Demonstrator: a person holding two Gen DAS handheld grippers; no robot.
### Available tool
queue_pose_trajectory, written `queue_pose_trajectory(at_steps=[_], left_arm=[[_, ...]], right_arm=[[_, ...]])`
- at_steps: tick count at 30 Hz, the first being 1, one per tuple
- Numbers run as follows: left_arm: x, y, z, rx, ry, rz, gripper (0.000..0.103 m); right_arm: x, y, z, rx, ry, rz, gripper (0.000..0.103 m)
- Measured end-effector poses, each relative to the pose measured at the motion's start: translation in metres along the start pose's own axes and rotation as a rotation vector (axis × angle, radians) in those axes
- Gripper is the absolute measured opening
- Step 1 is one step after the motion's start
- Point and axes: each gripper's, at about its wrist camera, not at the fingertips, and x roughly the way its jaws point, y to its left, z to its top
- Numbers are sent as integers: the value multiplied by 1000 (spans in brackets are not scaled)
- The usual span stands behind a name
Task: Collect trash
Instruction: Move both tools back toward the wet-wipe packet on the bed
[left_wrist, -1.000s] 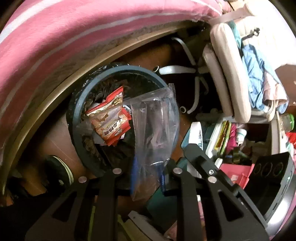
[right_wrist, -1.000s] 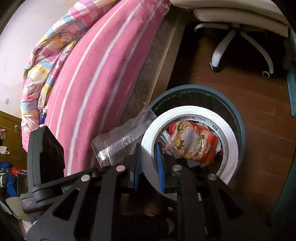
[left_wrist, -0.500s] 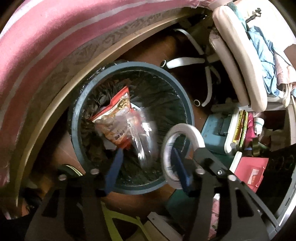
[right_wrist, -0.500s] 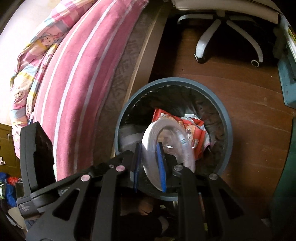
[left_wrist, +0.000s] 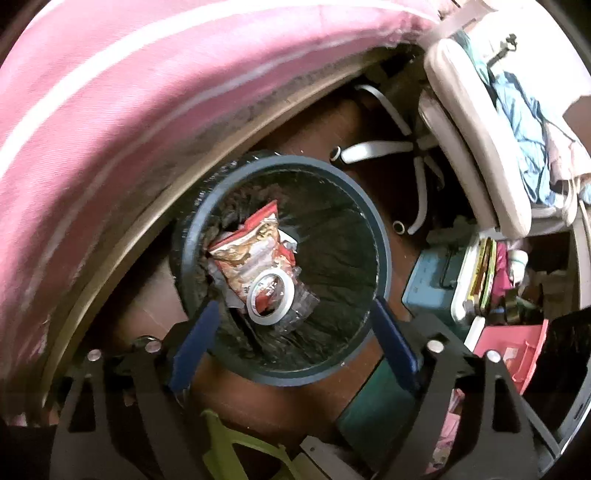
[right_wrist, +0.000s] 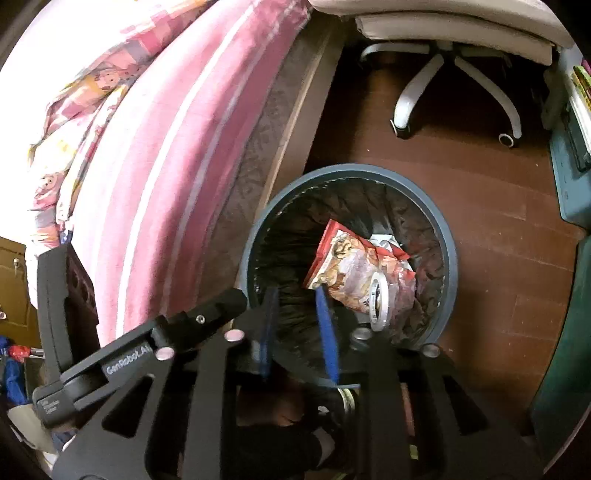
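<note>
1. The left gripper (left_wrist: 291, 332) hangs over the trash bin (left_wrist: 382, 236), its blue fingers (left_wrist: 194, 338) spread wide and opening further, with nothing between them; only the bin mouth shows in the gap.
2. The right gripper (right_wrist: 295, 328) is at the 7 o'clock edge of the bin (right_wrist: 448, 258) in its own view. Its fingers (right_wrist: 327, 332) stand a small way apart and are opening, and they pinch nothing.
3. Inside the bin, on the black liner, lies a white tape roll (left_wrist: 270, 296), on top of a red snack wrapper (left_wrist: 255, 240) and a crumpled clear plastic bag (left_wrist: 304, 302). In the right view the tape roll (right_wrist: 379, 302) stands on its edge against the wrapper (right_wrist: 343, 269), near the 5 o'clock side of the rim.
4. From 9 to 12 o'clock of the bin, the wooden bed frame (right_wrist: 295, 122) with the pink striped bedding (right_wrist: 166, 147) is just beside the rim, so there is almost no room on that side.
5. Toward 1 to 4 o'clock, the brown wooden floor (right_wrist: 480, 206) is open.
6. Further away, at 12 to 1 o'clock, the white base of an office chair (right_wrist: 454, 70) stands on the floor, well apart from the bin.
</note>
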Motion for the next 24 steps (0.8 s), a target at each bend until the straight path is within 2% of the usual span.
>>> queue_pose_trajectory(at_steps=[12,18,24], left_arm=[[-61,23,-10,-77,-134,-38,87],[-101,39,-18,-136,-229,-73,88],[-134,67,-28,-257,-300,-146,88]], right_arm=[[-28,43,-13,-66,-41,25,59],[-42,82,-20,-147,-59,68,63],[-57,122,-35,-240,-71,109,64]])
